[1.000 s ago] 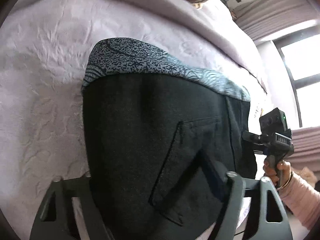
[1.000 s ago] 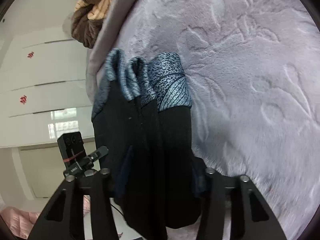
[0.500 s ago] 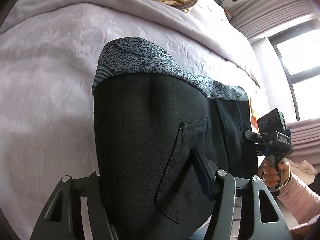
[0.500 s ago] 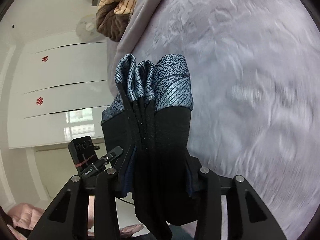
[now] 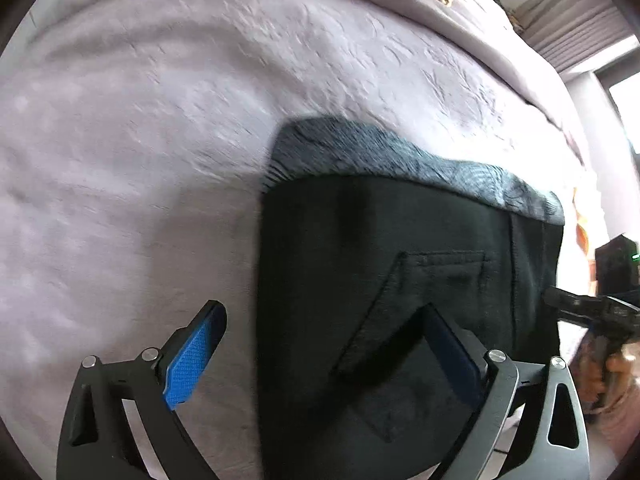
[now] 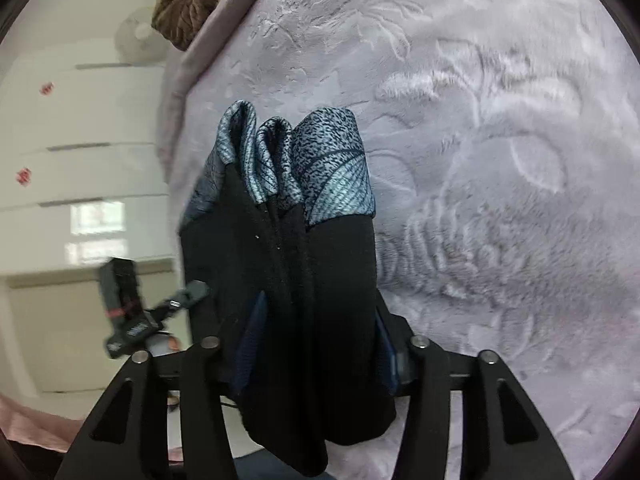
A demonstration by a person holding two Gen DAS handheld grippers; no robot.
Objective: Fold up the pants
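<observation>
While both grippers sit at the near edge of the bed, here is the scene:

Pants: black pants (image 5: 400,280) with a blue-grey patterned band along the far edge, lying on the bed, centre to lower right of the left wrist view; a back pocket shows lower centre right. In the right wrist view the same pants (image 6: 320,280) are bunched in folds, centre frame, running down to the bottom edge.

Left gripper: left gripper (image 5: 320,344) at the bottom of its view, jaws wide apart and just been opening. Left blue pad bare over the bedspread, clear of the cloth. Right finger (image 5: 452,352) lies over the black fabric near the pocket. The pads do not squeeze the cloth.

Right gripper: right gripper (image 6: 316,344) at the bottom centre of its view, jaws have just been opening a little, yet the bunched black cloth fills the gap and both blue pads press its sides; clamped on the pants.

Bed: pale lilac embossed bedspread (image 6: 500,160) fills most of both views, blurred in the left half of the left wrist view.

Background: brown and tan bundle of cloth (image 6: 188,4) at the top left of the right wrist view. White cabinet doors (image 6: 80,140) on the left.

Person: hand (image 5: 612,376) at the right edge of the left wrist view, gripping a handle.
</observation>
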